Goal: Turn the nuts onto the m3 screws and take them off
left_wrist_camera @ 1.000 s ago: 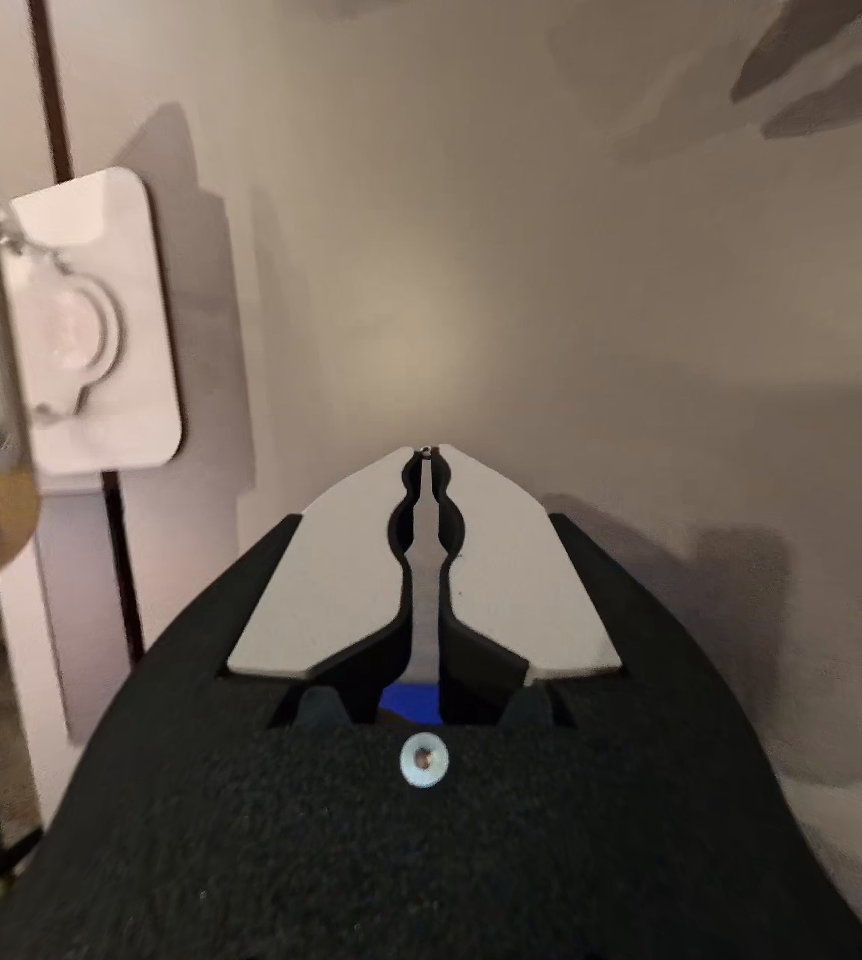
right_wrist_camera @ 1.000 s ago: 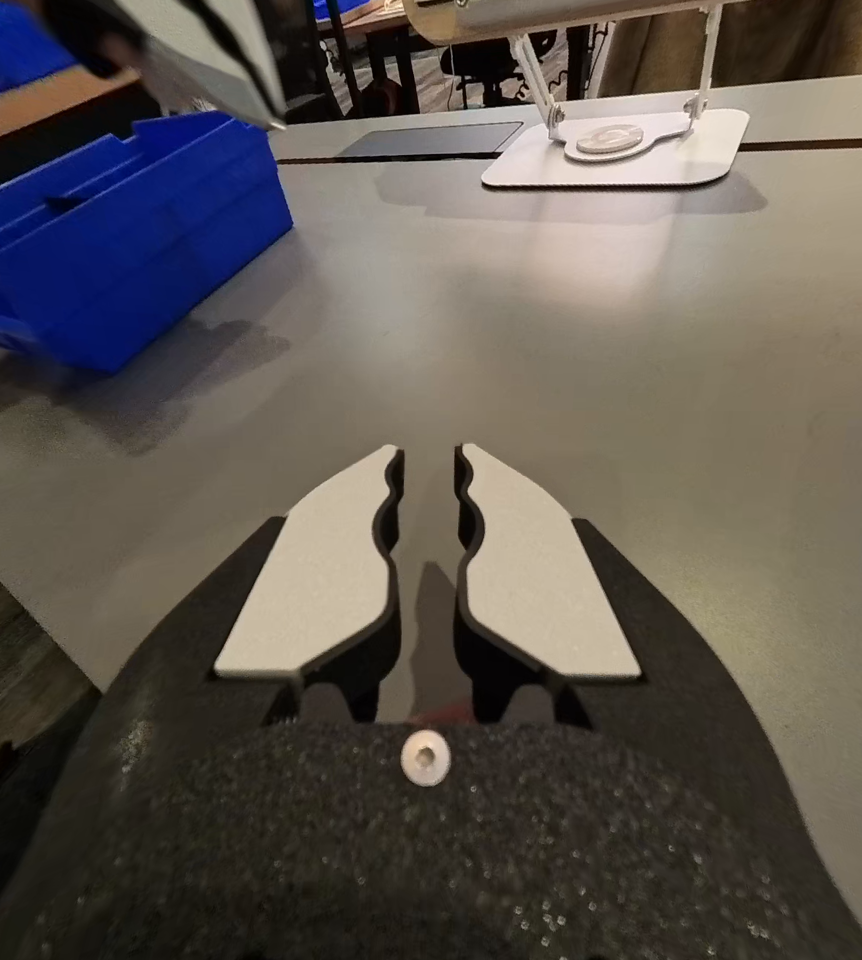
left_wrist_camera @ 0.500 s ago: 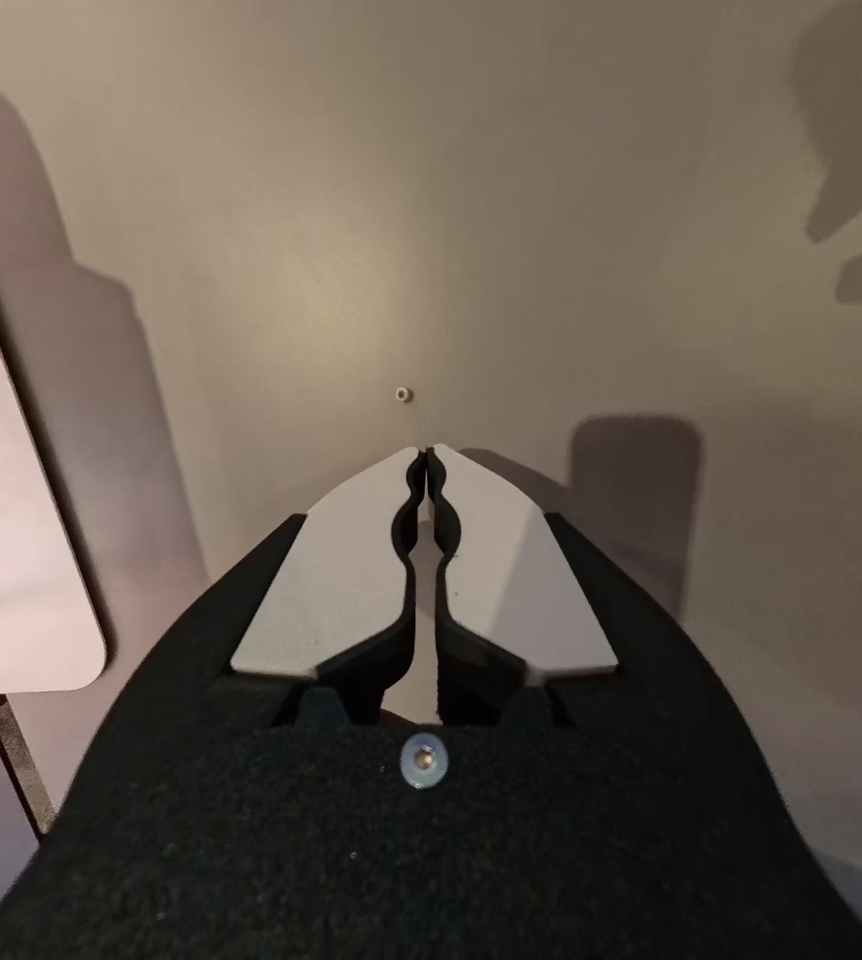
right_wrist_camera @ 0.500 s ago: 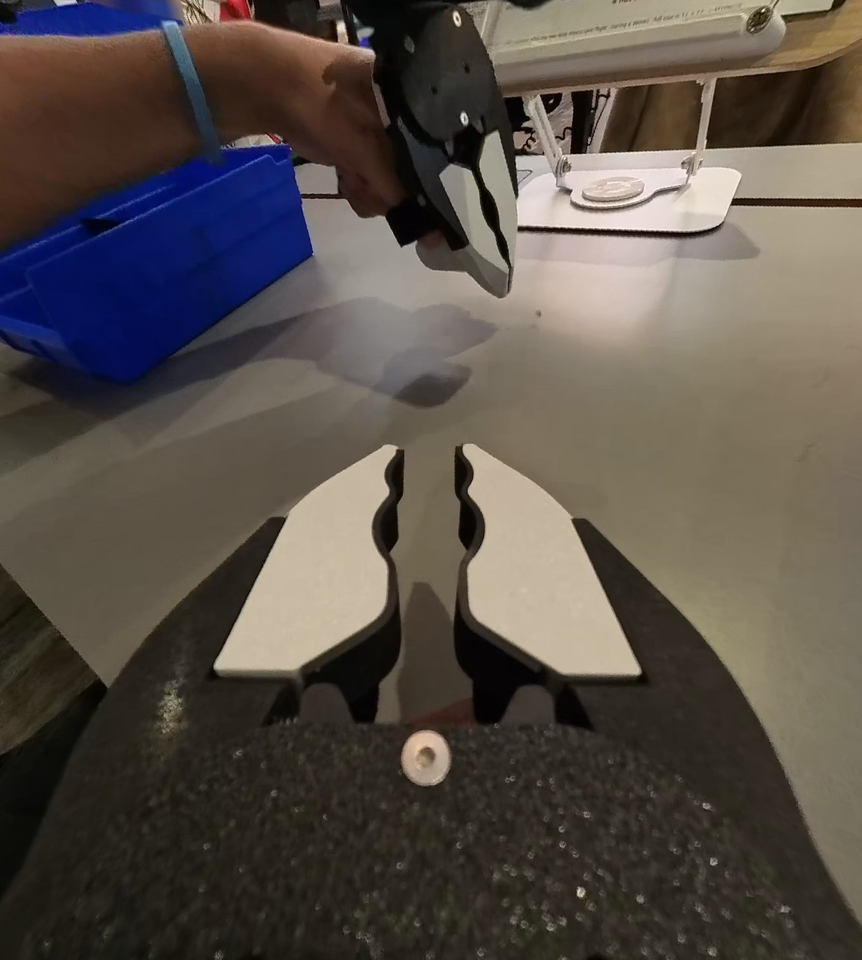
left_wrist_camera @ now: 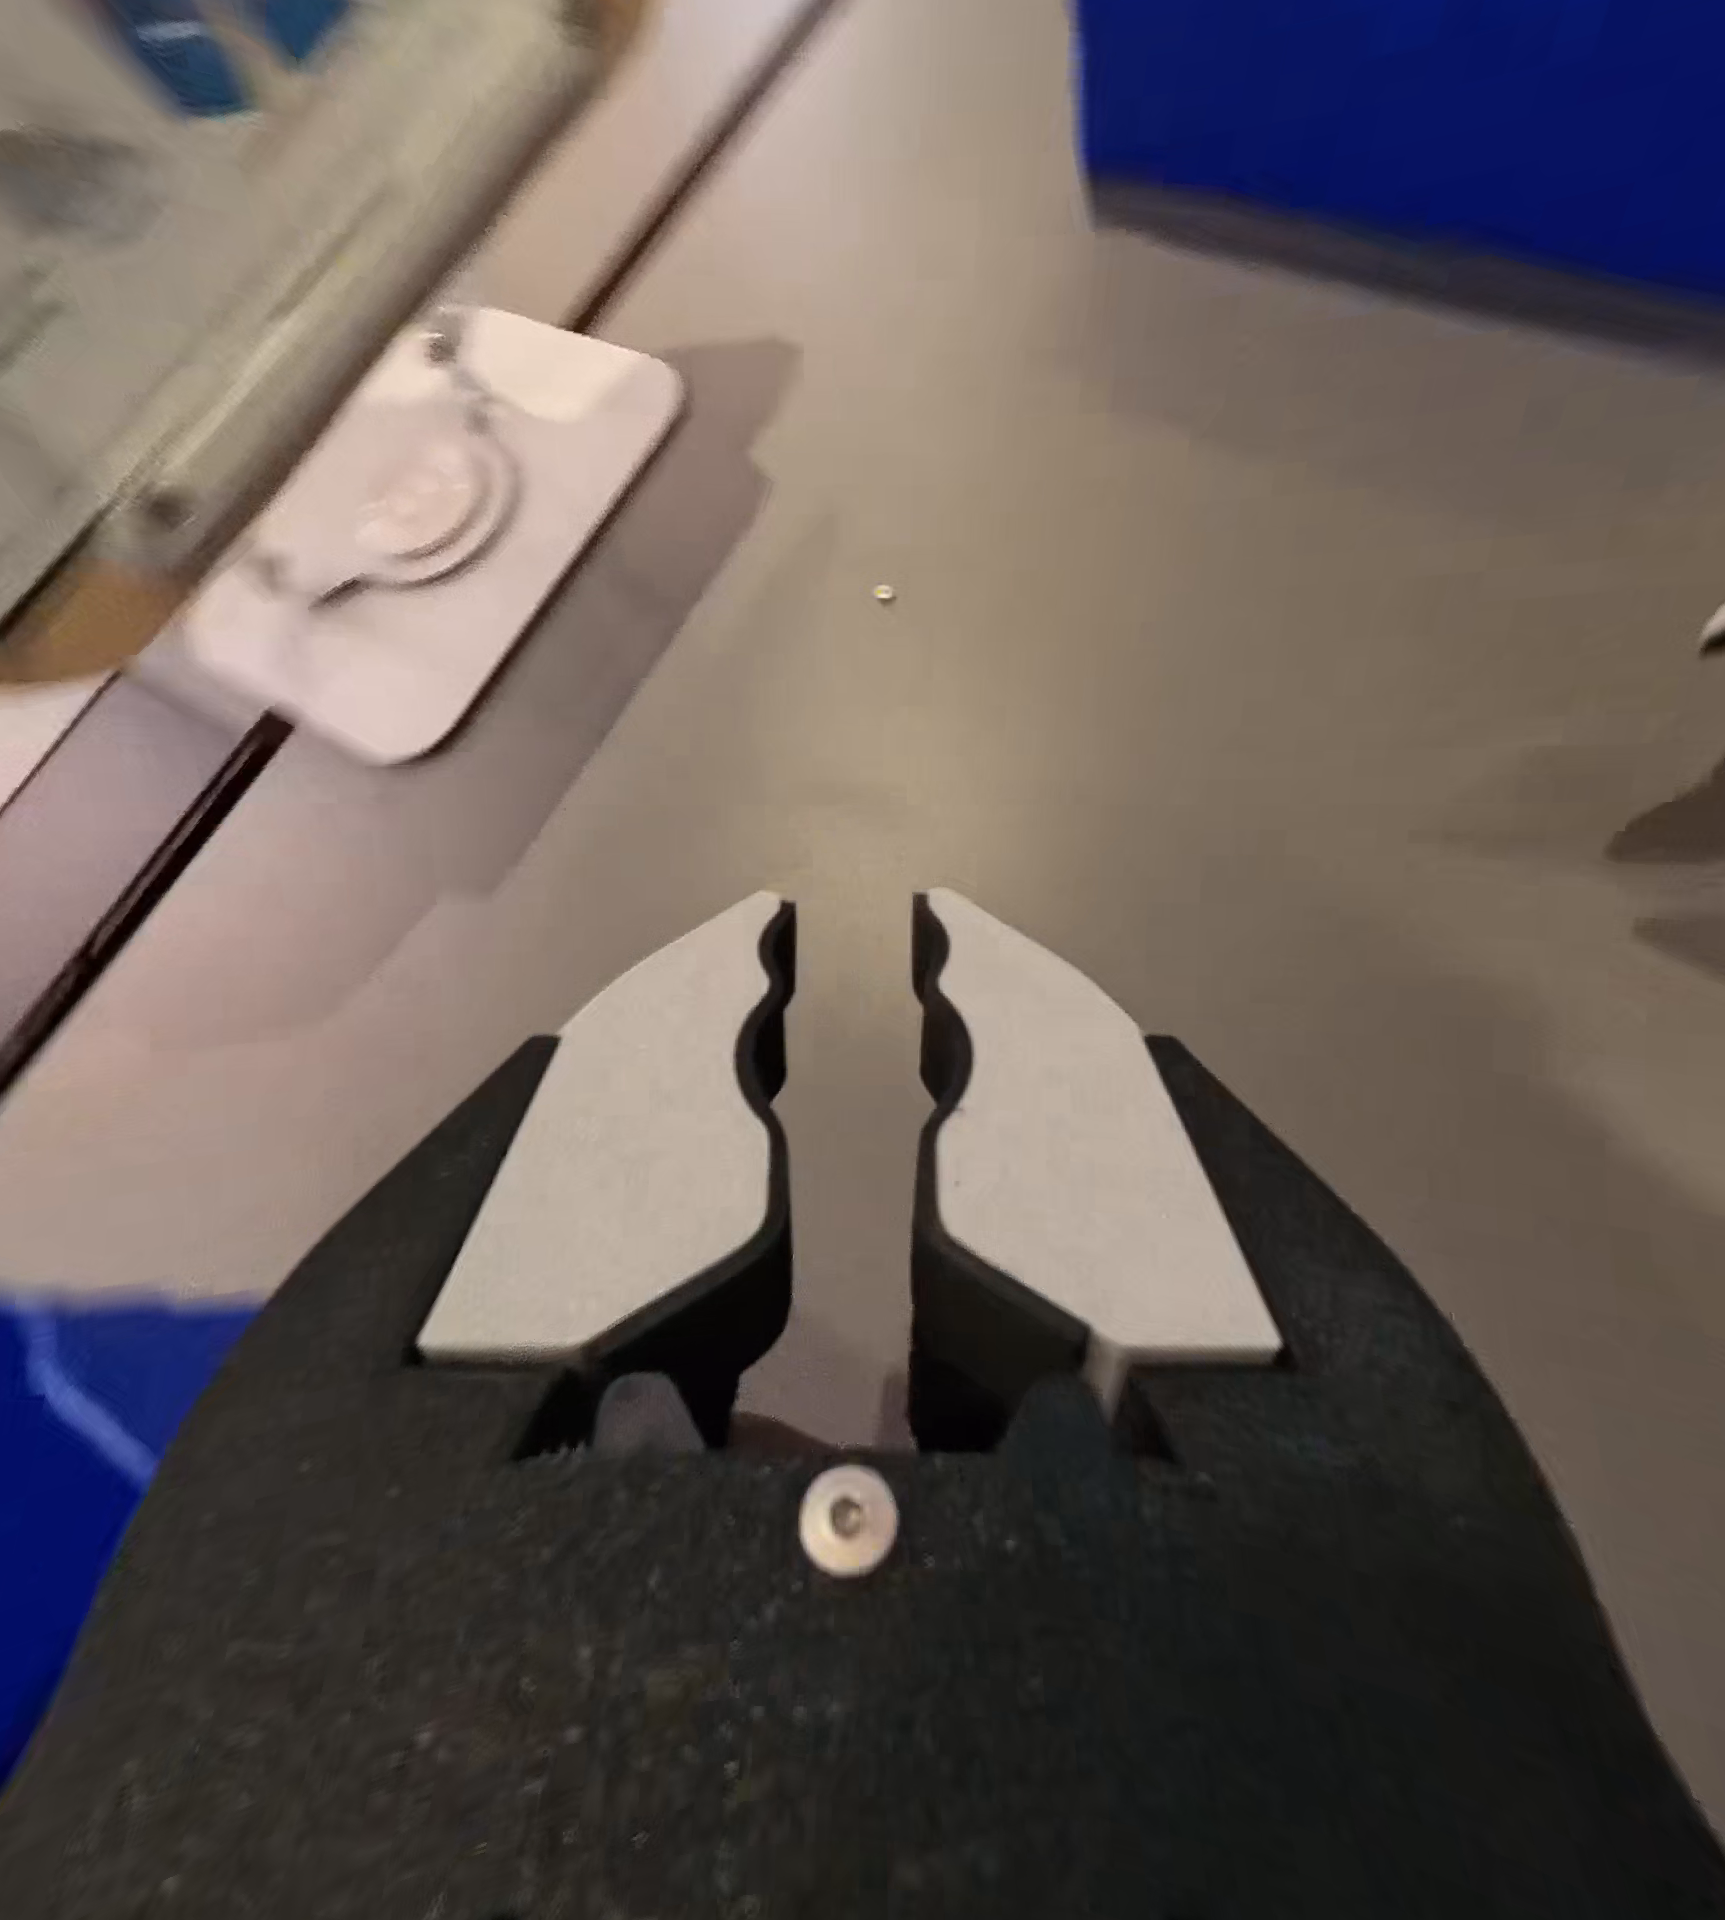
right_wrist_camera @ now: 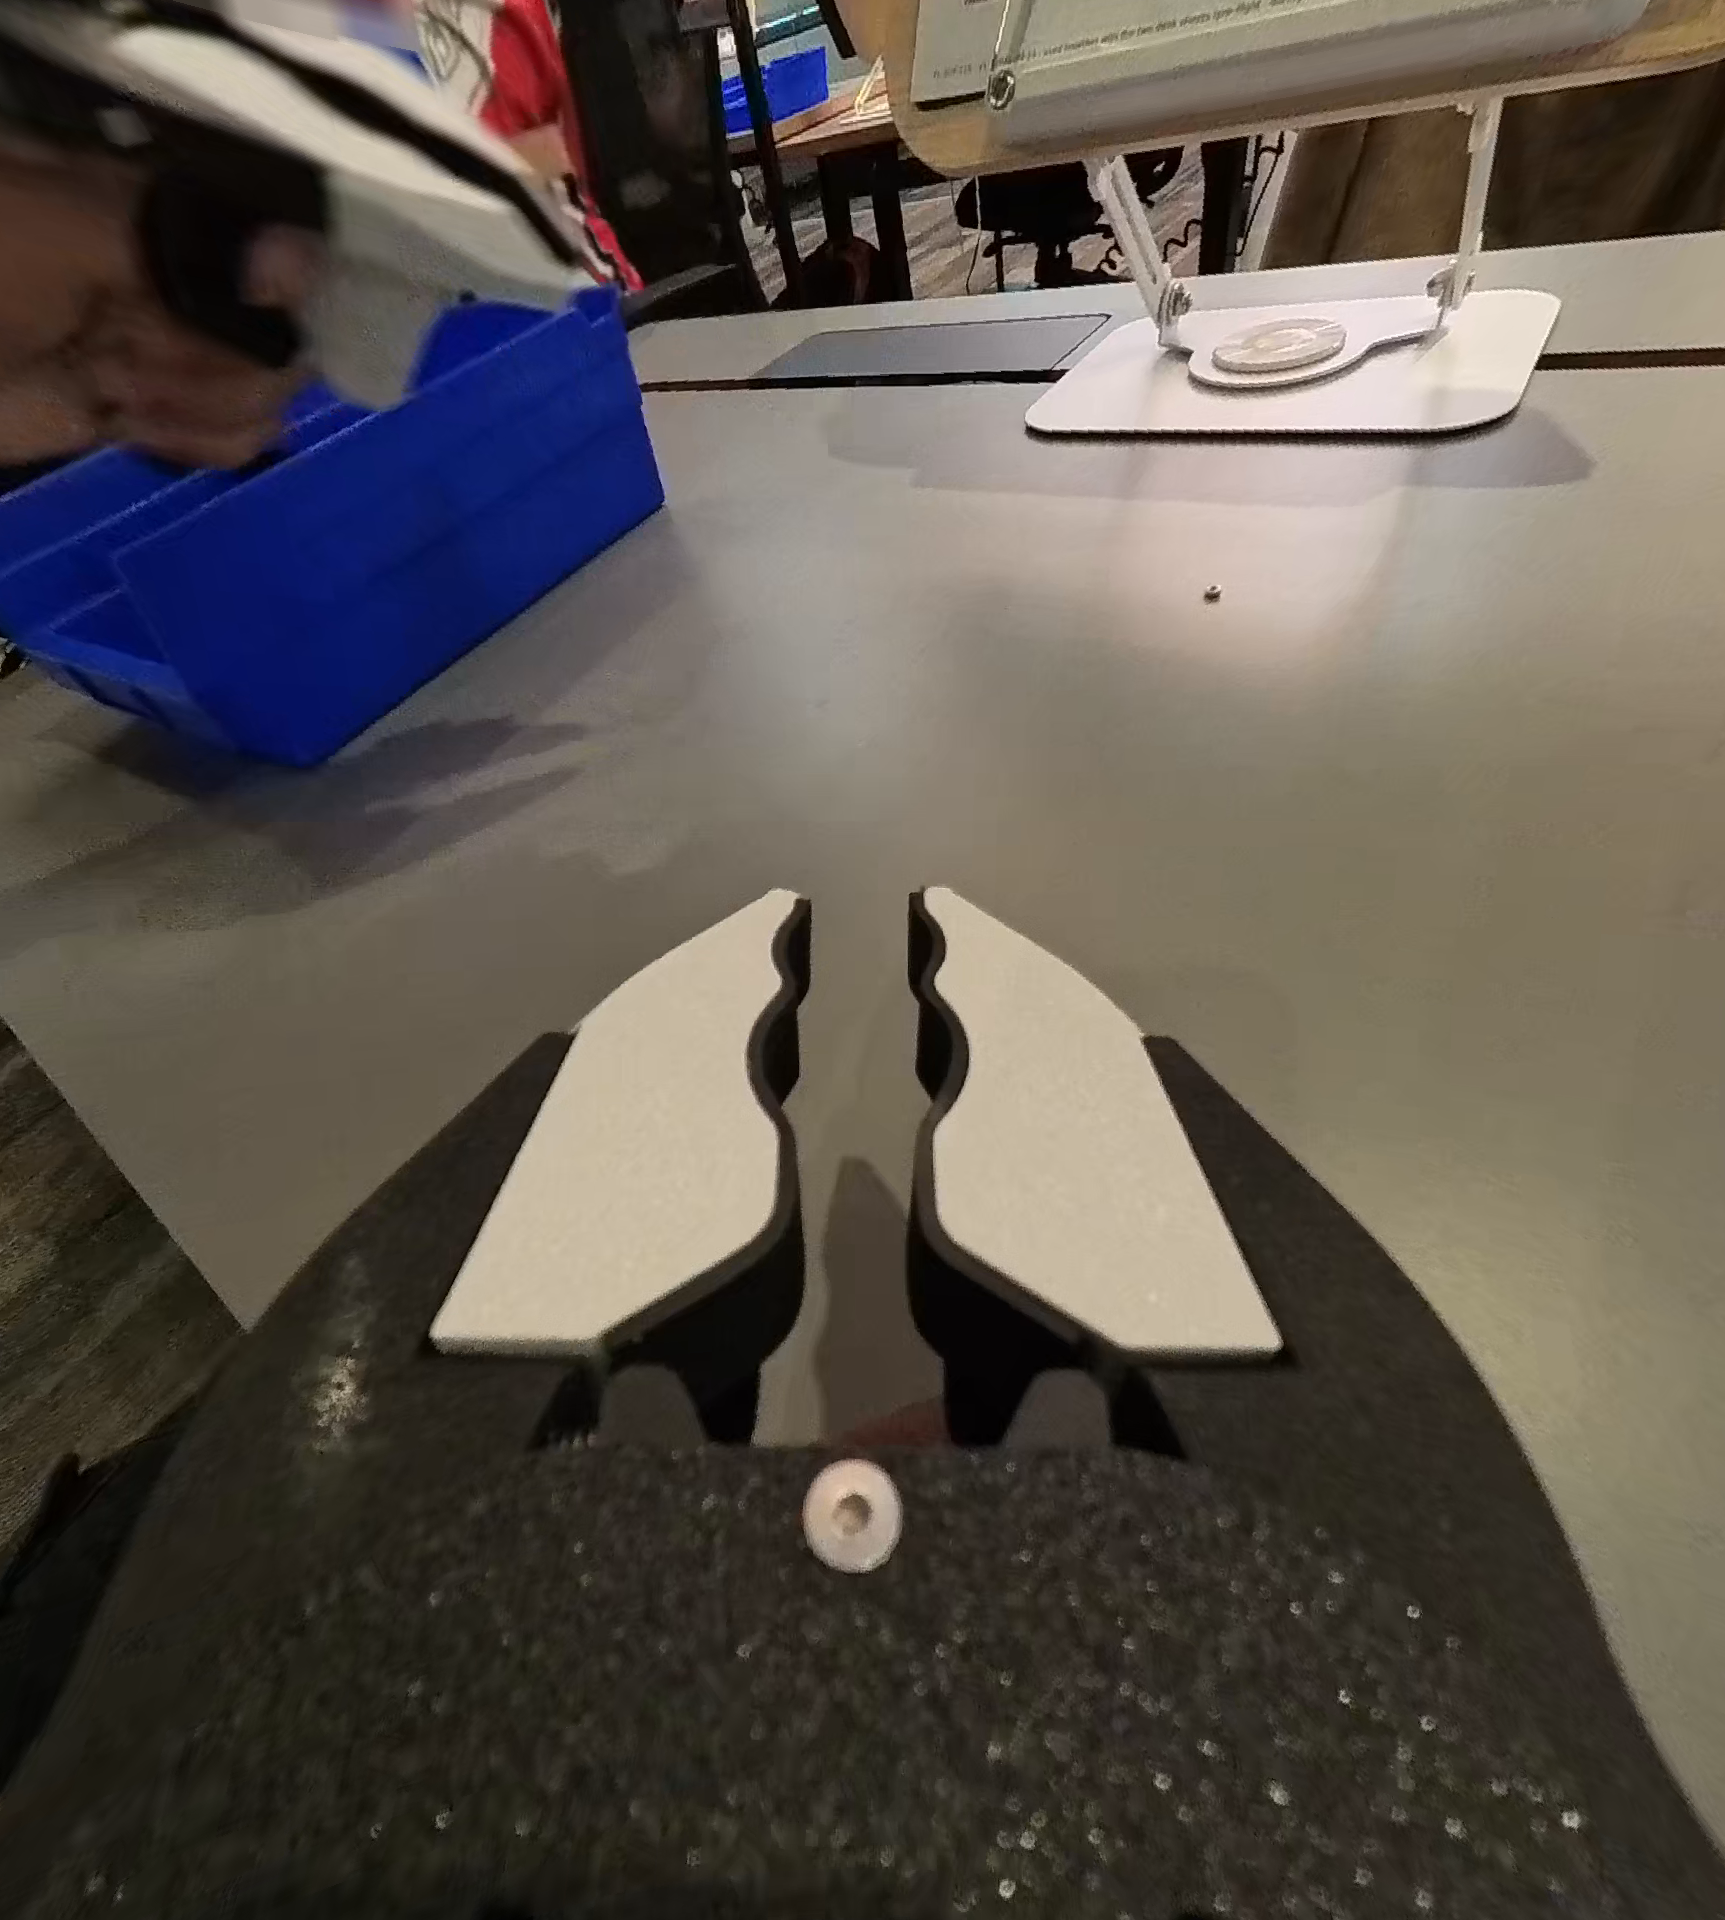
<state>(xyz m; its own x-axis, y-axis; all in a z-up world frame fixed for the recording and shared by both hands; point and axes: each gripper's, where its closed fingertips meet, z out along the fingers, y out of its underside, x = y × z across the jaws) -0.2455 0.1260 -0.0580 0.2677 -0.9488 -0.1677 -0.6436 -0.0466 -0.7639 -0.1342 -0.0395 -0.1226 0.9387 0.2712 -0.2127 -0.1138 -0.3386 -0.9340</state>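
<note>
Two wrist cameras look out over a plain grey surface [right_wrist_camera: 1253, 883].

In the left wrist view, the left tongs [left_wrist_camera: 853, 904] fill the lower half of the frame. Their two pale grey fingers stand a little apart, with a narrow strip of bare surface showing between them, and they hold nothing. Above the fingertips, near the centre of the frame, a single tiny silver nut [left_wrist_camera: 883, 593] lies alone on the surface, well apart from the tongs. At upper left a white stand base [left_wrist_camera: 442, 540] rests on the surface, blurred by motion. A blue bin [left_wrist_camera: 1460, 135] fills the upper right corner, and another patch of blue shows at lower left. At the right edge, the pale tips of the other tongs poke into the frame.

In the right wrist view, the right tongs [right_wrist_camera: 858, 899] sit at lower centre, low over the surface. Their fingers are likewise slightly parted and empty. The same nut [right_wrist_camera: 1212, 594] shows as a small dark speck right of centre in the upper half, in a bright patch of light, far ahead of the fingertips. The white stand base [right_wrist_camera: 1294, 384] sits beyond it at upper right, carrying a tilted board. The blue bin [right_wrist_camera: 349, 582] rests at the left of the surface. Above it, at upper left, a person's hand holds the left tongs [right_wrist_camera: 546, 223], heavily blurred. No screw can be made out in either view.
</note>
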